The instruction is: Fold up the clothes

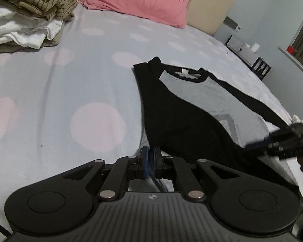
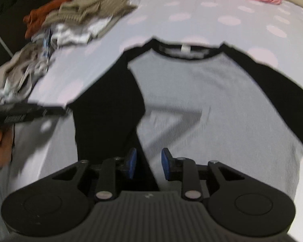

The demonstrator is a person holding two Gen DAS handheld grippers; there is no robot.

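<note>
Dotted bed point(image 1: 60, 100): raglan shirt point(image 2: 192, 92), clothes pile point(image 1: 26, 16).

Shirt point(image 2: 202, 92): grey body, black sleeves, black collar band, white neck tag, darker grey print on front.
Bedsheet point(image 1: 74, 84): pale lavender, large pale pink dots.
Pillow point(image 1: 139, 2): pink.
Headboard point(image 1: 210, 14): cream.
Clothes pile point(image 1: 28, 12): olive-tan with dark stripes over white; rust-orange piece point(image 2: 44, 14) at edge.
Gripper pads point(image 2: 132, 162): blue, on black frames.

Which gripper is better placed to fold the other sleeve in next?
Probably the right gripper: its jaws are open with nothing between them, over the shirt, whose right-hand sleeve lies spread out. The left gripper is shut at the shirt's opposite edge.
</note>
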